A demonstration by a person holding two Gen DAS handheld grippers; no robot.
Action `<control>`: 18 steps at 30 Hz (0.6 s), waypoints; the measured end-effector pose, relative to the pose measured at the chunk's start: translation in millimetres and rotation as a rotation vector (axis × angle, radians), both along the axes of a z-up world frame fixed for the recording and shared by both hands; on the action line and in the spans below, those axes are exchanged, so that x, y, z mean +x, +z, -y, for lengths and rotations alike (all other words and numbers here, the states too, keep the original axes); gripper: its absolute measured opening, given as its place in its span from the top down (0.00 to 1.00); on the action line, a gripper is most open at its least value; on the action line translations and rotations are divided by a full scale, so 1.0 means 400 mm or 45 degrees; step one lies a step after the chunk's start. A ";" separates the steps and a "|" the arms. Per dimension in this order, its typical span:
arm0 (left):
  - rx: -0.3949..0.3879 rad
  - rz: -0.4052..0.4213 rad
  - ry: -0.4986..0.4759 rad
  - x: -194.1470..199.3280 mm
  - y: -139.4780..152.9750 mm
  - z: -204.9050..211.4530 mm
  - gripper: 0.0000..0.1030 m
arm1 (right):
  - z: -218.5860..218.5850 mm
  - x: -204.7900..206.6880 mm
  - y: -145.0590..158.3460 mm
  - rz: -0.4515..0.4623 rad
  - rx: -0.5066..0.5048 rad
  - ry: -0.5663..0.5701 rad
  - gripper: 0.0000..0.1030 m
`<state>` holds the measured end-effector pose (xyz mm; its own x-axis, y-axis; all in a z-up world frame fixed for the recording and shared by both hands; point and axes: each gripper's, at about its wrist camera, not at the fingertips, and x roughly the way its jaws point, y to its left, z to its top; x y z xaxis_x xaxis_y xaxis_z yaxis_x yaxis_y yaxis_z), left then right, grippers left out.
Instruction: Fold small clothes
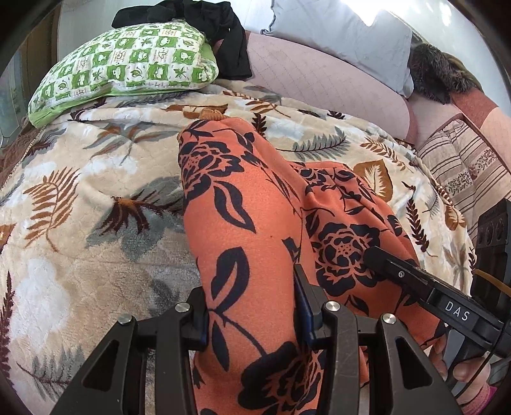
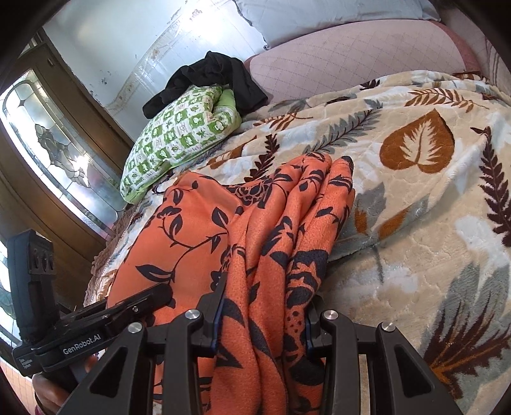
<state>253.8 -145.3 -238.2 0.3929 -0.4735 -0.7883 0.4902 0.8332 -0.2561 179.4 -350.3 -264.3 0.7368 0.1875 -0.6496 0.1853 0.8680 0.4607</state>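
The left tool [image 1: 252, 322] was clenched on a bunched fold of the orange floral garment [image 1: 242, 230], the cloth filling the gap between its two fingers. The right tool [image 2: 263, 322] gripped another gathered part of the same garment [image 2: 255, 230], its fingers pressed into the pleated cloth. The garment lay stretched away from both tools over the leaf-patterned blanket [image 1: 80, 198] that covered the bed, its far end resting on the blanket. In the left wrist view the right tool [image 1: 370, 255] showed at the right edge, close beside the cloth, with part of a hand [image 1: 463, 367] wrapped round its handle. In the right wrist view the left tool [image 2: 159, 293] lay at the near left, touching the garment's edge.

At the far left of the bed lay a green-and-white checked pillow [image 1: 127, 64], with a black garment [image 1: 223, 28] crumpled against its far side. Behind these stood a pink quilted cushion [image 1: 325, 86] and a pale grey pillow [image 1: 345, 35].
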 end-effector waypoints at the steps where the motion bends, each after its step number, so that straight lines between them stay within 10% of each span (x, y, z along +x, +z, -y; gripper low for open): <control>1: 0.005 0.000 0.001 0.000 -0.001 0.002 0.58 | 0.001 0.002 -0.002 -0.005 0.002 0.001 0.63; 18: 0.079 -0.025 0.064 0.006 -0.033 0.007 0.48 | 0.023 0.021 -0.042 -0.111 0.028 0.003 0.59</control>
<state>256.2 -148.2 -251.3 0.3990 -0.4035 -0.8234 0.4426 0.8712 -0.2125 188.0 -359.6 -280.9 0.6774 0.2044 -0.7067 0.2232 0.8582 0.4622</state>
